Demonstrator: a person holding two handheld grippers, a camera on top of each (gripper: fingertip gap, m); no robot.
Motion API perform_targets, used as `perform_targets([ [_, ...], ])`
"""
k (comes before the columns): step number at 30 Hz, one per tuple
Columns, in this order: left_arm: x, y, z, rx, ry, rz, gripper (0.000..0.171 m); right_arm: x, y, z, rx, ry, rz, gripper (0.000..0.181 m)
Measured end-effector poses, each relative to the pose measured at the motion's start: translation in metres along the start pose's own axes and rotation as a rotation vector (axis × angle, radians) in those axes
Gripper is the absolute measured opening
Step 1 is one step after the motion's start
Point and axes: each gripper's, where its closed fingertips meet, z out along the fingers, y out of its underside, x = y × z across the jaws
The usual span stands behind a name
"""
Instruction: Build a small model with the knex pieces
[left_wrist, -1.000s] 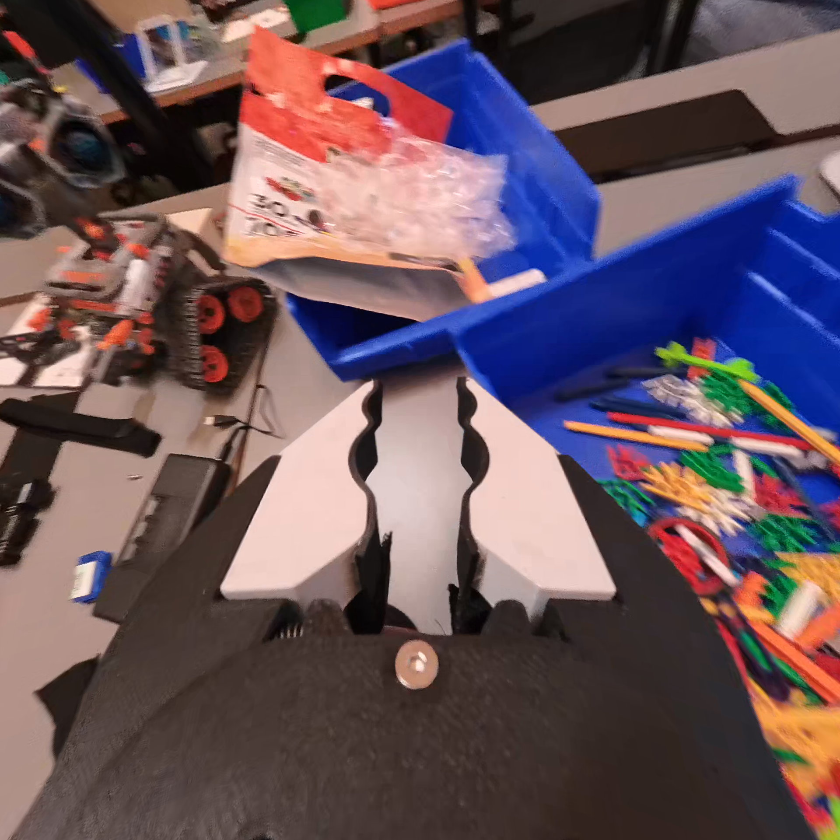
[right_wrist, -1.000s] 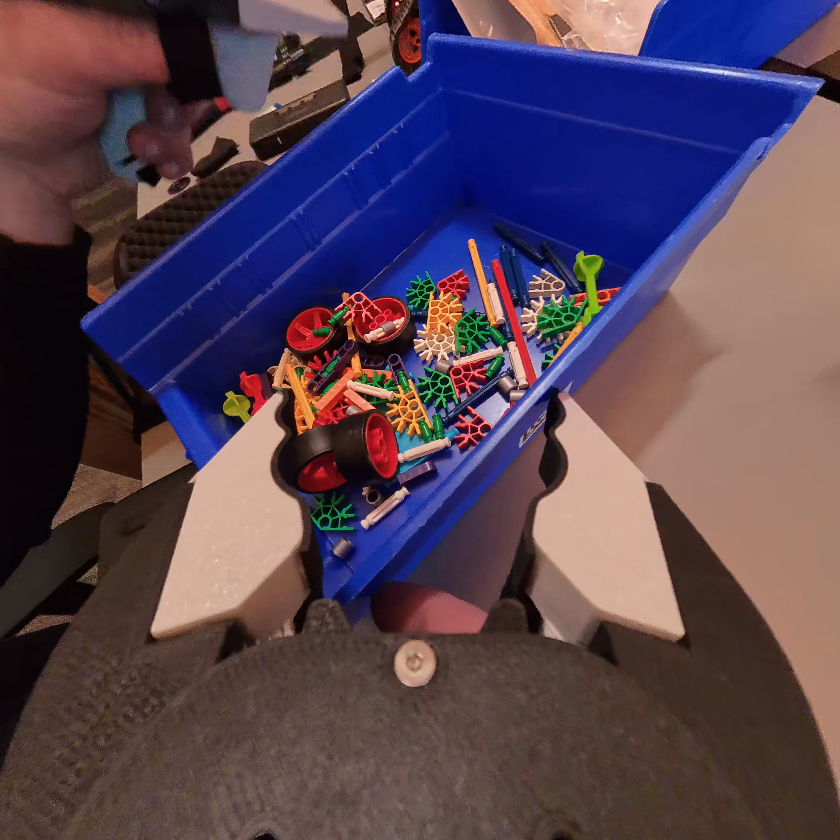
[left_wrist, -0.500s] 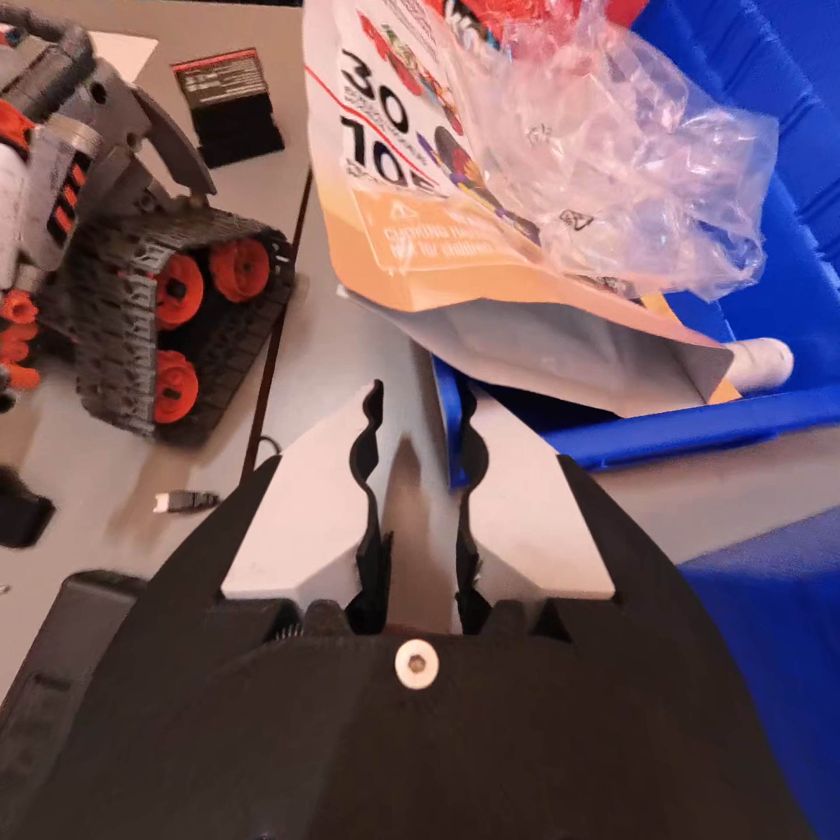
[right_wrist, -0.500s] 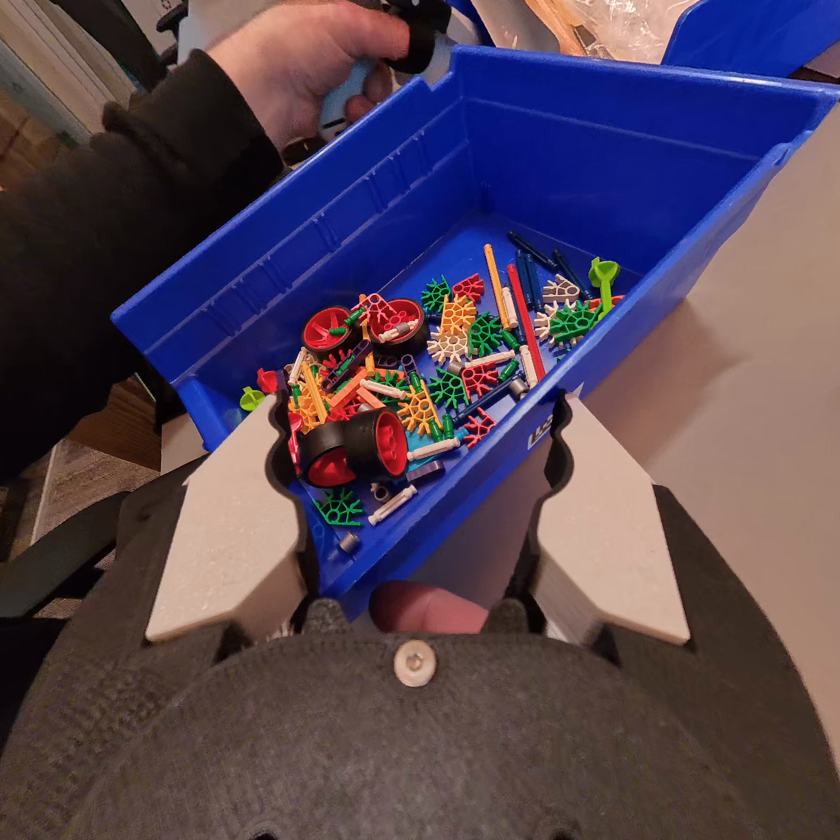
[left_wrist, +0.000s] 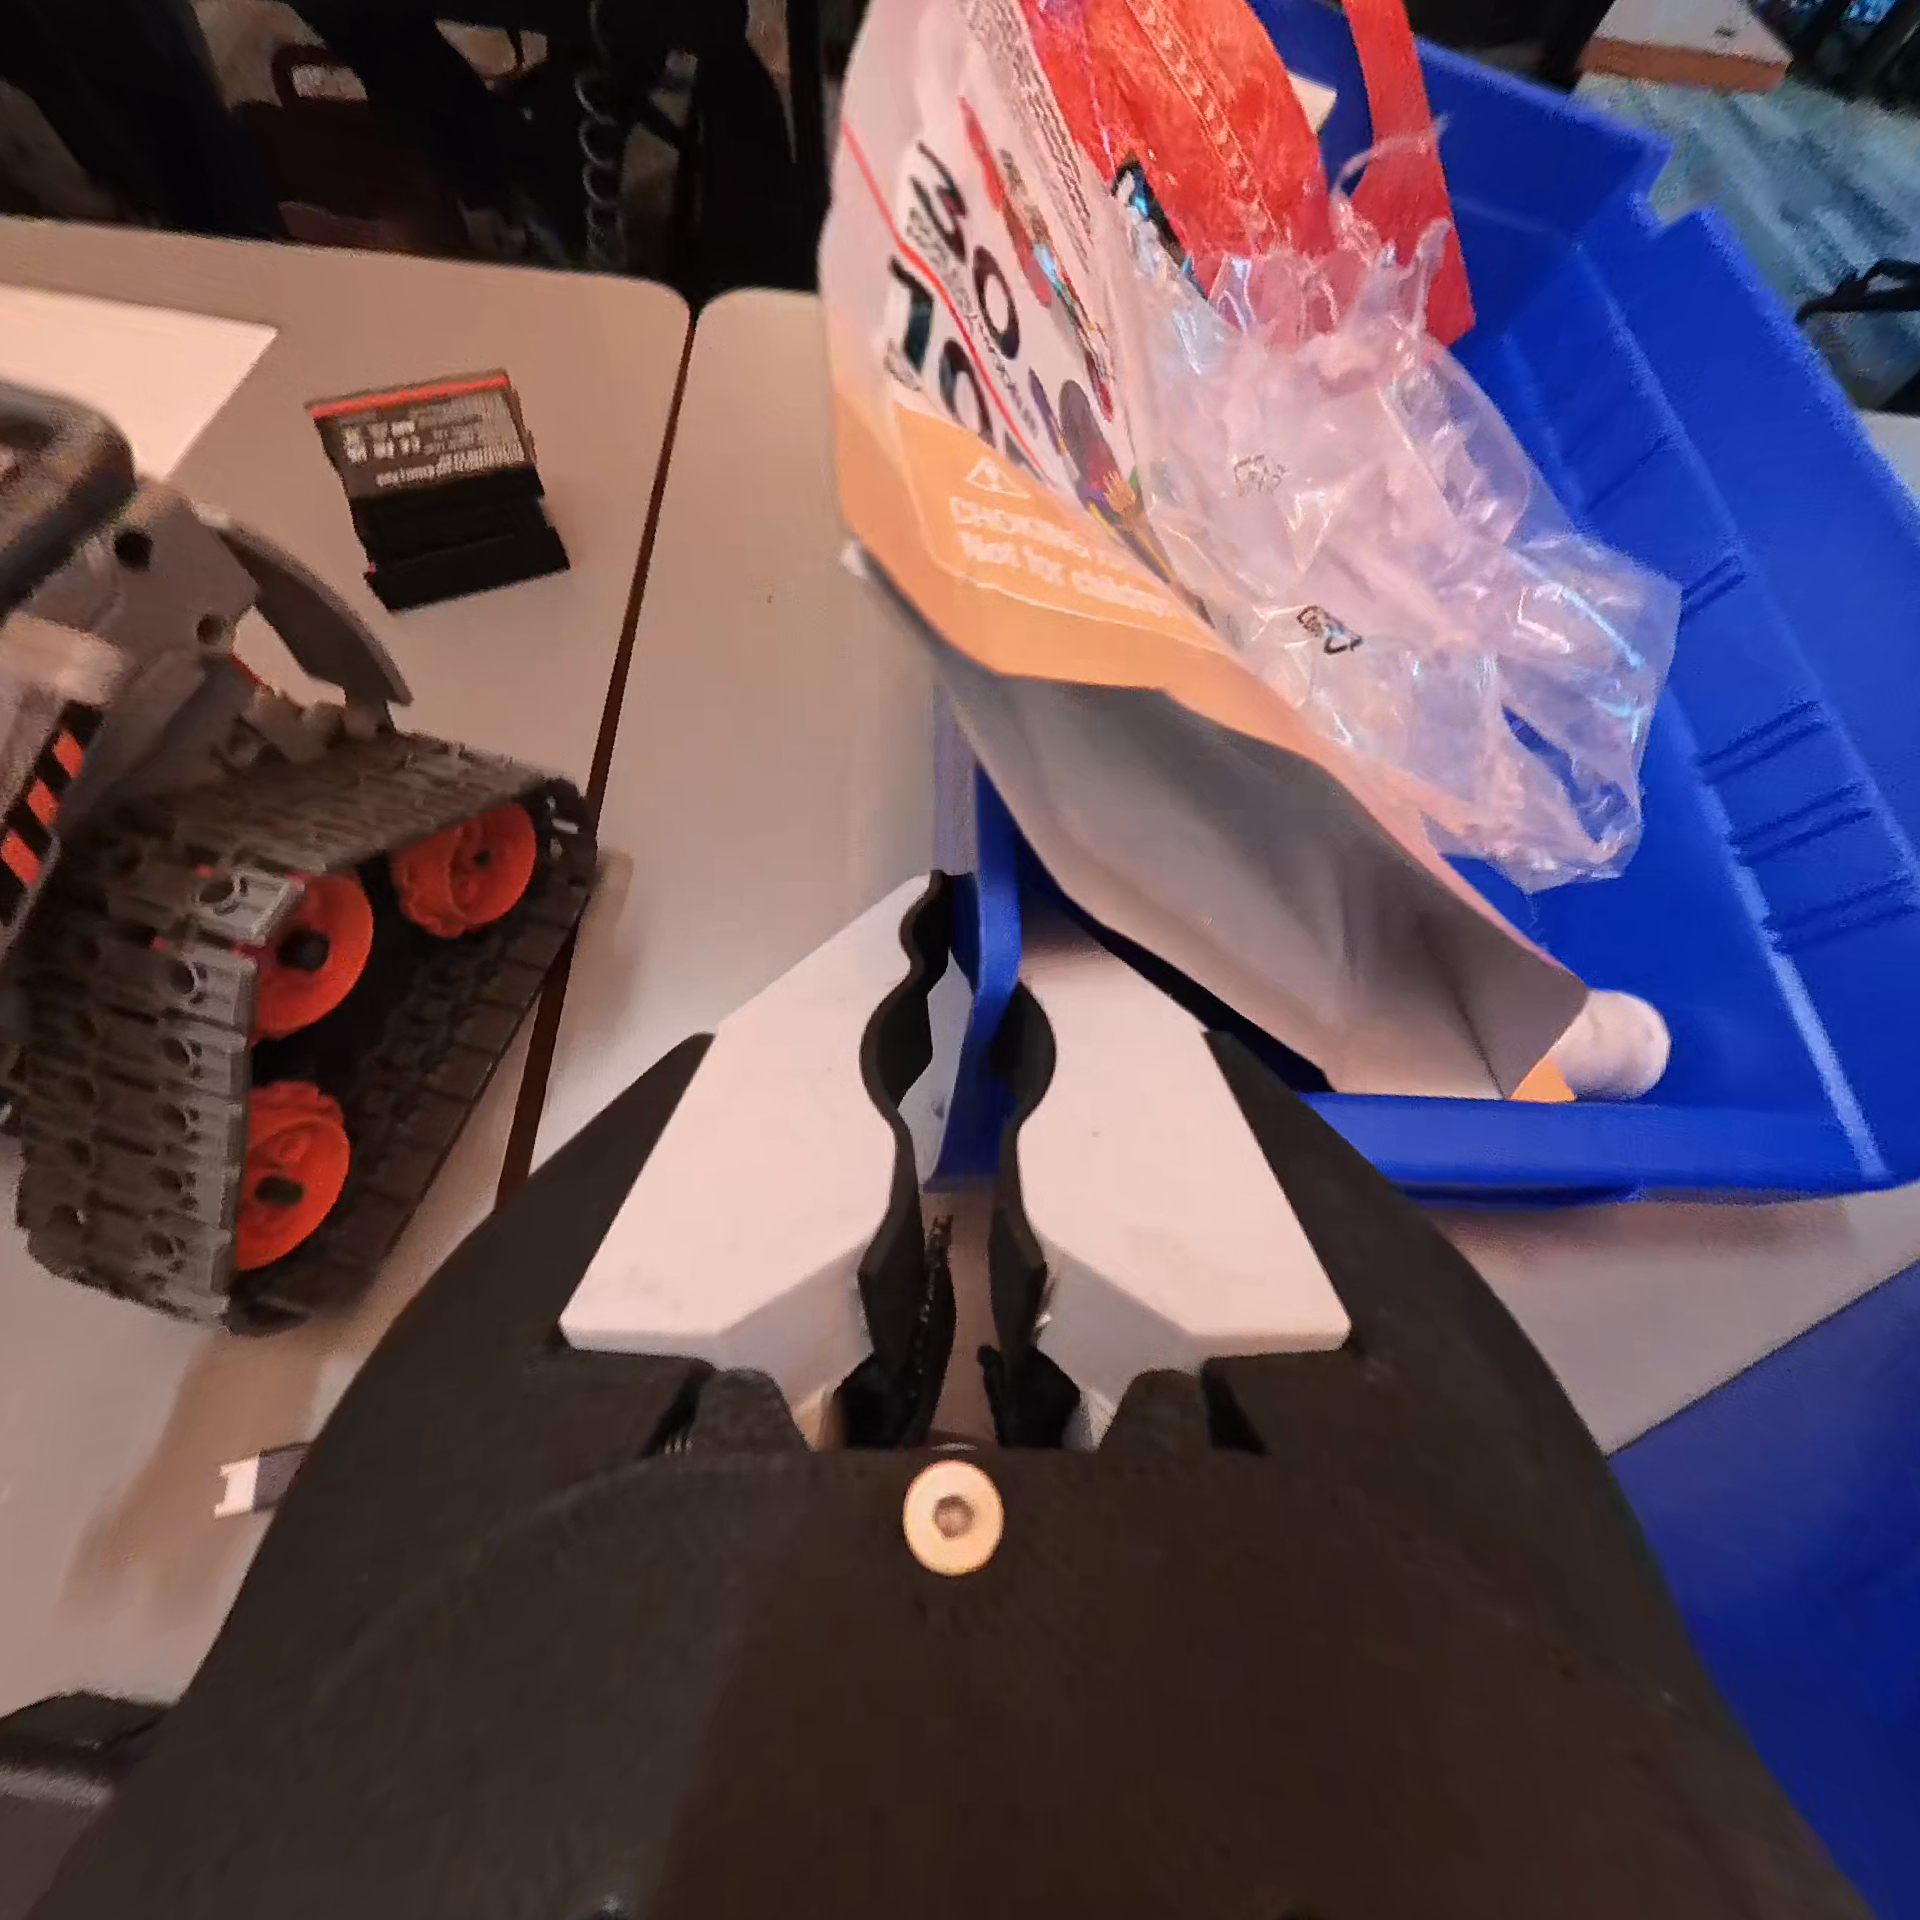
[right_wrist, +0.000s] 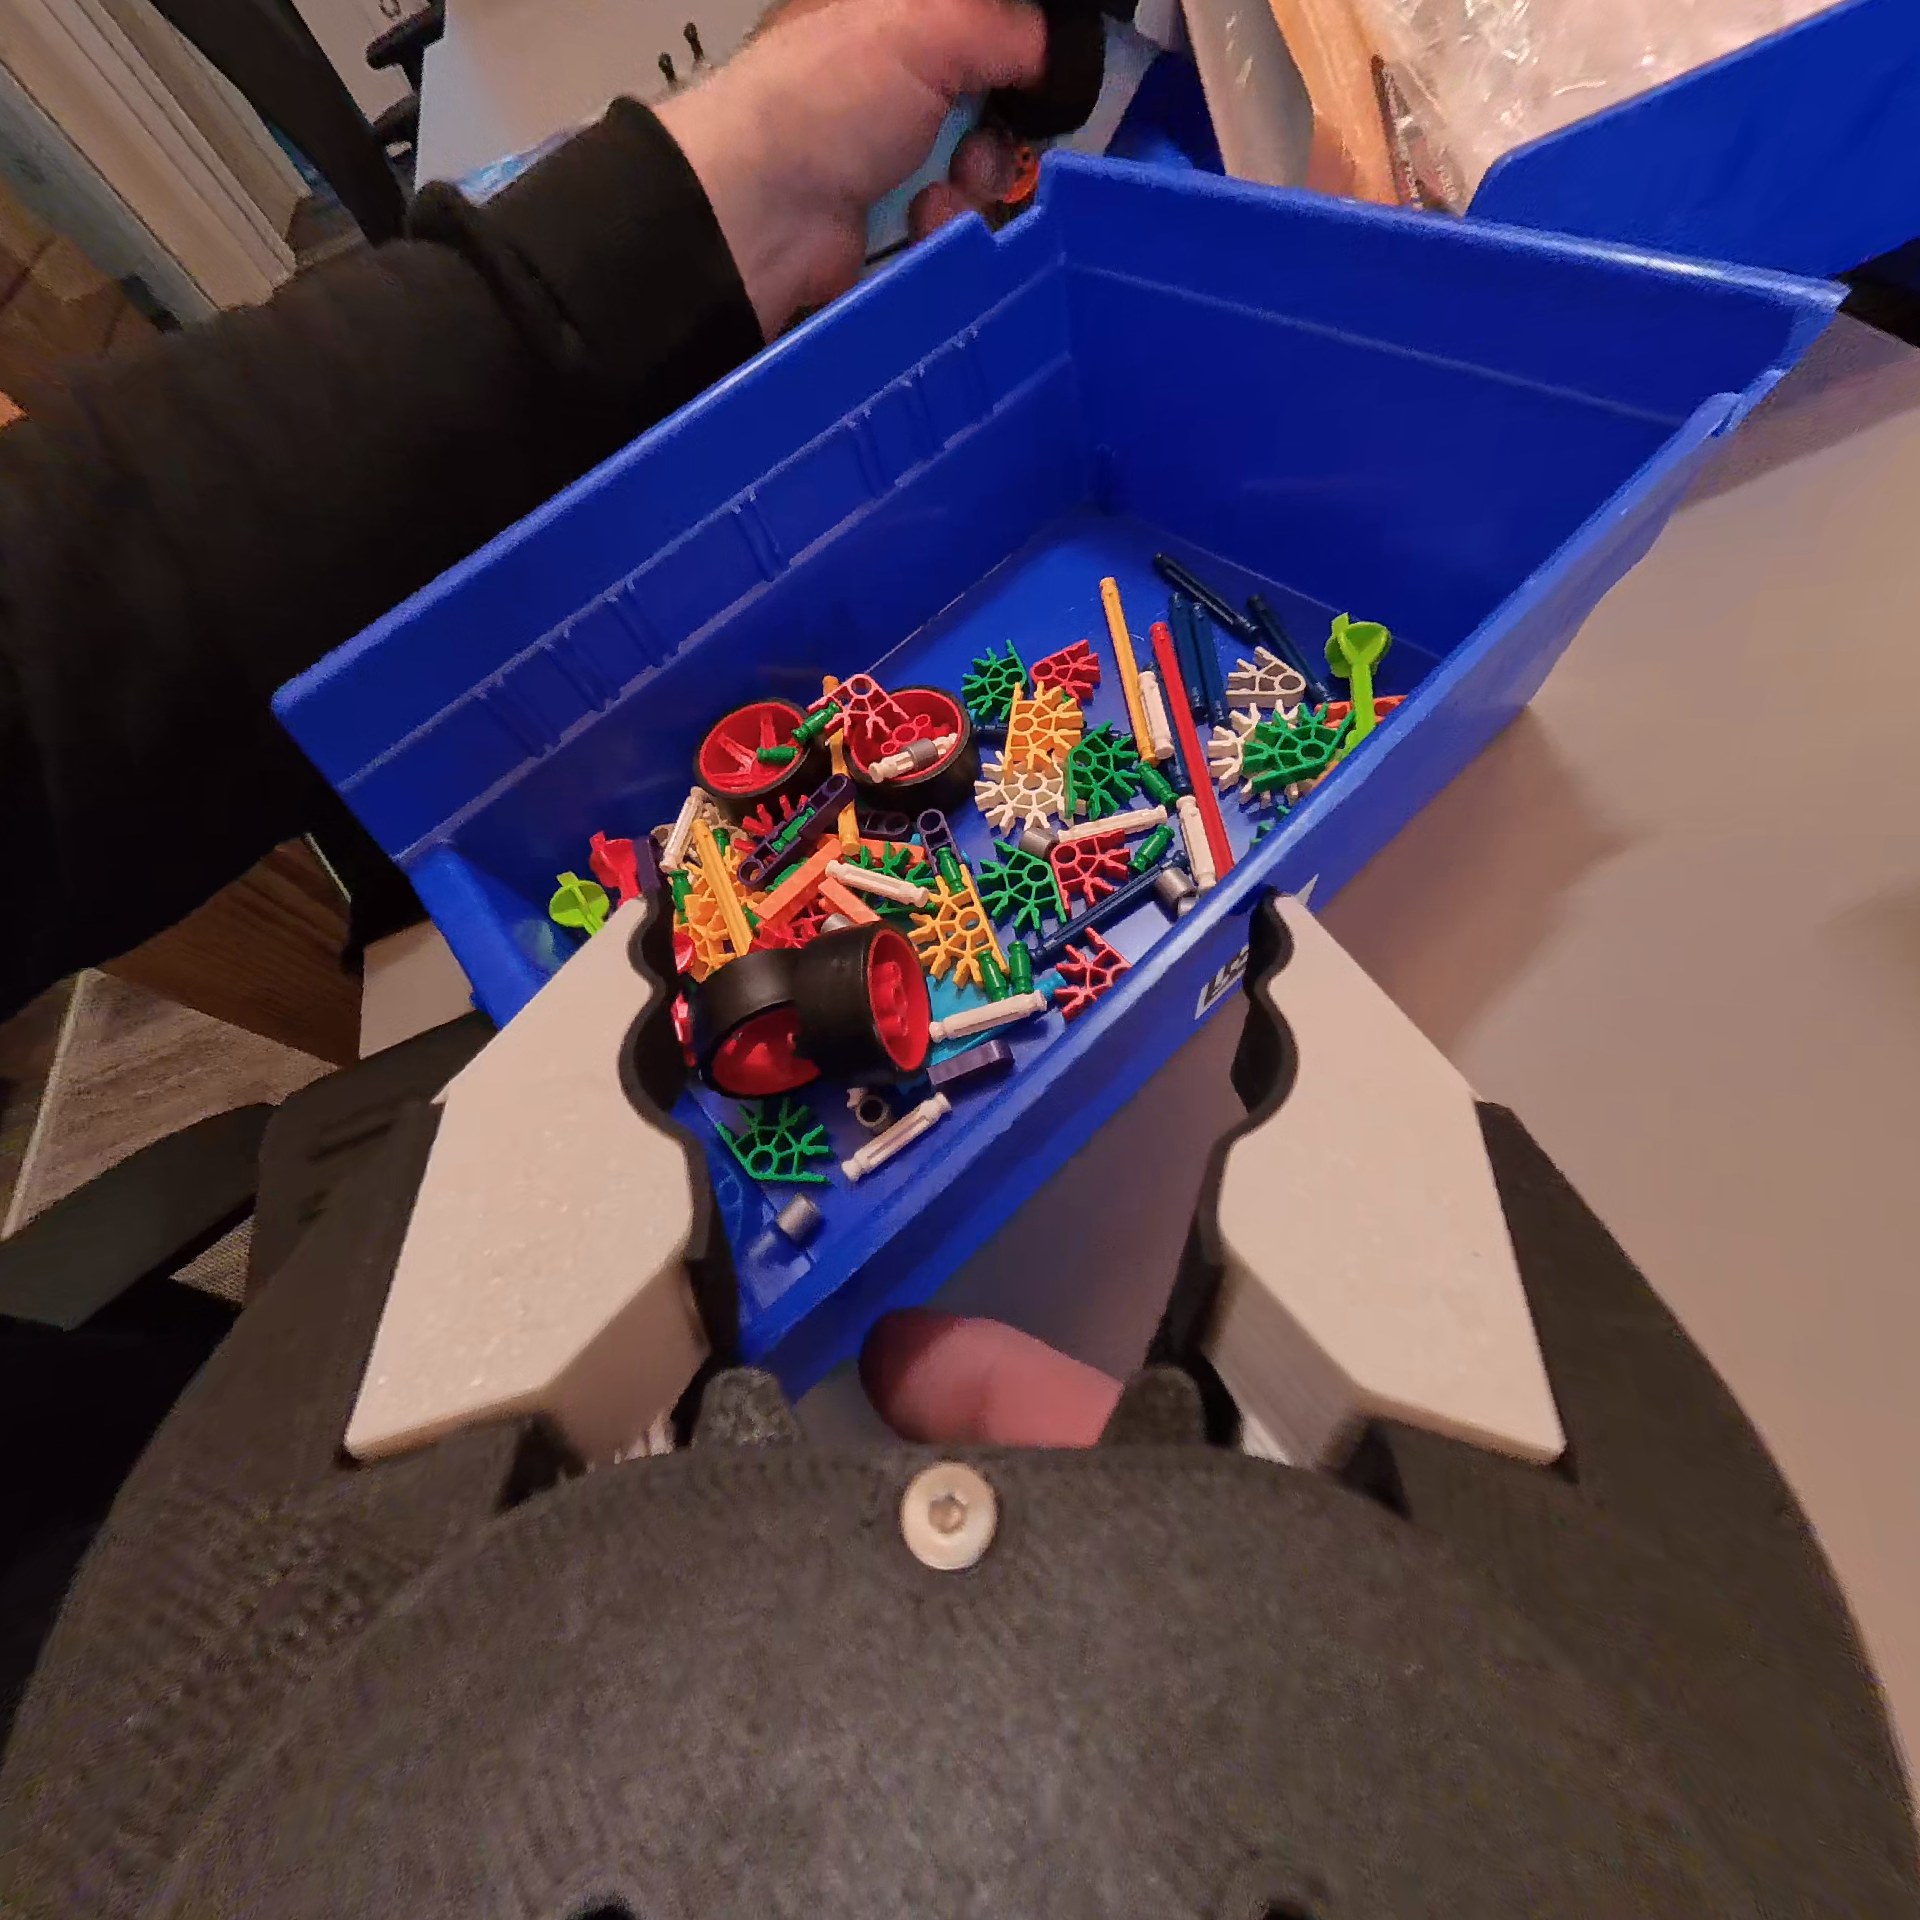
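In the left wrist view my left gripper (left_wrist: 977, 935) is at the near left corner of a blue bin (left_wrist: 1714, 935). Its pads are closed on the bin's thin upright wall (left_wrist: 992, 914). A printed bag (left_wrist: 1039, 468) with crumpled clear plastic (left_wrist: 1403, 623) leans out of this bin. In the right wrist view my right gripper (right_wrist: 951, 935) is wide open and holds nothing. It straddles the near wall of a second blue bin (right_wrist: 1351, 364). Its left finger is over the colourful toy construction parts (right_wrist: 1039, 831) and black-and-red wheels (right_wrist: 810, 1008); its right finger is outside the wall.
A grey tracked toy vehicle with orange wheels (left_wrist: 260, 987) and a small black box (left_wrist: 447, 488) are on the table left of the bin. A hand (right_wrist: 831, 156) and dark sleeve (right_wrist: 312, 468) reach past the parts bin. A fingertip (right_wrist: 987, 1382) shows at my right gripper's base.
My left gripper moved forward to the bin's corner and its jaws narrowed onto the wall. My right gripper stayed open over the parts bin. The arm reached farther across.
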Motion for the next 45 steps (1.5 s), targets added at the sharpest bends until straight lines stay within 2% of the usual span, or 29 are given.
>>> perform_targets([
  [8,0.014,-0.030,0.001,0.034,0.037,-0.002,0.001,-0.002,-0.004,-0.017,0.031,-0.028,-0.024,0.098],
  [14,0.013,-0.049,-0.005,0.113,0.060,-0.127,0.001,-0.002,-0.001,-0.018,0.016,-0.023,-0.053,0.099],
  [21,0.008,-0.080,-0.034,0.188,0.034,-0.181,0.002,-0.017,-0.001,-0.042,0.044,-0.011,-0.257,0.105],
  [23,0.010,-0.087,-0.044,0.194,0.043,-0.191,0.002,-0.032,0.001,-0.053,0.030,-0.073,-0.372,0.088],
  [26,0.014,-0.096,-0.061,0.220,0.041,-0.190,0.002,-0.070,0.007,-0.063,0.029,-0.194,-0.543,0.074],
  [28,0.015,-0.098,-0.072,0.234,0.038,-0.208,0.002,-0.075,0.028,-0.054,-0.066,-0.173,-0.675,0.074],
  [30,0.017,-0.099,-0.081,0.250,0.046,-0.226,0.003,-0.075,0.050,-0.044,-0.145,-0.155,-0.793,0.063],
  [31,0.018,-0.099,-0.086,0.255,0.051,-0.234,0.002,-0.073,0.053,-0.039,-0.155,-0.119,-0.842,0.067],
  [33,0.022,-0.100,-0.093,0.265,0.060,-0.239,0.003,-0.069,0.050,-0.035,-0.150,-0.062,-0.908,0.060],
  [36,0.026,-0.101,-0.104,0.273,0.066,-0.234,0.002,-0.064,0.043,-0.027,-0.137,-0.034,-0.884,0.050],
  [41,0.032,-0.110,-0.118,0.297,0.066,-0.231,0.003,-0.047,0.031,-0.007,-0.126,0.121,-0.981,0.052],
  [45,0.035,-0.116,-0.129,0.322,0.087,-0.241,0.003,-0.043,0.025,0.004,-0.117,0.123,-1.003,0.053],
])
